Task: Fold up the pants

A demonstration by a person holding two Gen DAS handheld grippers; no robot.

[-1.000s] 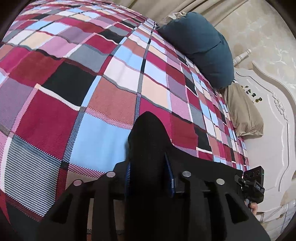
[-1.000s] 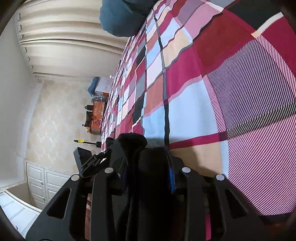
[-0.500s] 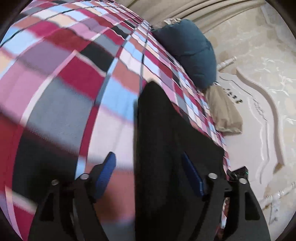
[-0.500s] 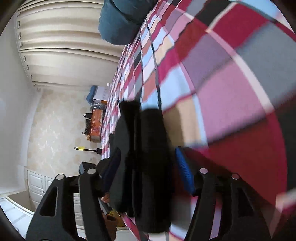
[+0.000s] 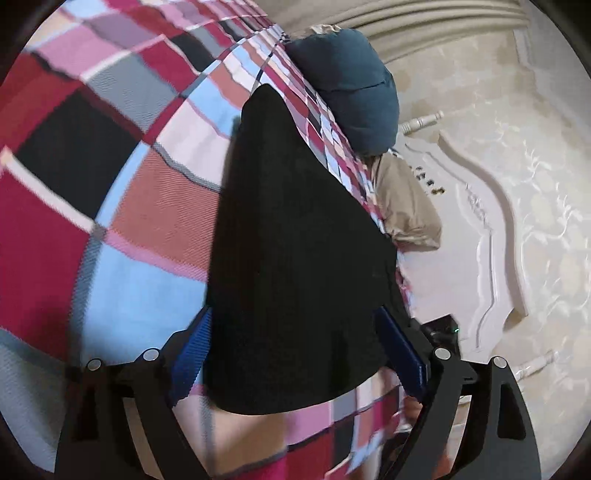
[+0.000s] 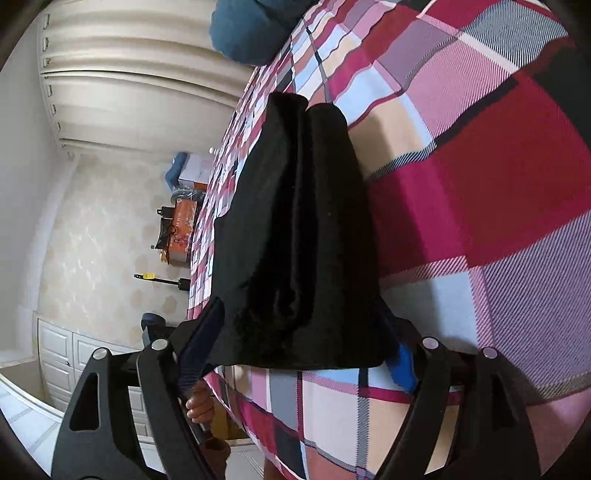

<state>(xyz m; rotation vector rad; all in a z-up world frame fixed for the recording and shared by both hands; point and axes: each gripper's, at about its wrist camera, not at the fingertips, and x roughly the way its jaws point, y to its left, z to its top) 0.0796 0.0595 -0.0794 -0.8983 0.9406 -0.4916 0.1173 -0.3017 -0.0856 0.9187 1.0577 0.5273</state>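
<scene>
inspecting both views: the black pants [image 5: 295,251] lie folded into a compact bundle on the plaid bedspread [image 5: 122,221], flat against it with no part lifted.

my left gripper [image 5: 295,354] stands spread wide, its blue pads [image 5: 194,350] set on either side of the bundle's near edge; from this view i cannot tell whether either pad touches the cloth. the fabric sits in the gap between the fingers, not clamped. beyond the bundle a dark teal pillow [image 5: 354,92] rests at the head of the bed, with a beige pillow [image 5: 406,206] just beside it, against the white carved headboard [image 5: 491,236].

my right gripper [image 6: 295,365] is likewise parted, one dark pad low left and one blue pad [image 6: 404,365] low right, with the pants [image 6: 299,236] between them. from this side the stacked layers show as lengthwise ridges (several thicknesses, edges roughly aligned). the near edge of the bundle runs straight across the plaid bedspread [image 6: 480,184], close to the side of the bed.

off the bed on this side: the teal pillow [image 6: 251,29] at the top, pale curtains [image 6: 129,92], white cabinet doors [image 6: 62,354], and an orange item [image 6: 181,225] against the wall, too small to identify. a hand [image 6: 201,406] grips a handle below the left finger.
</scene>
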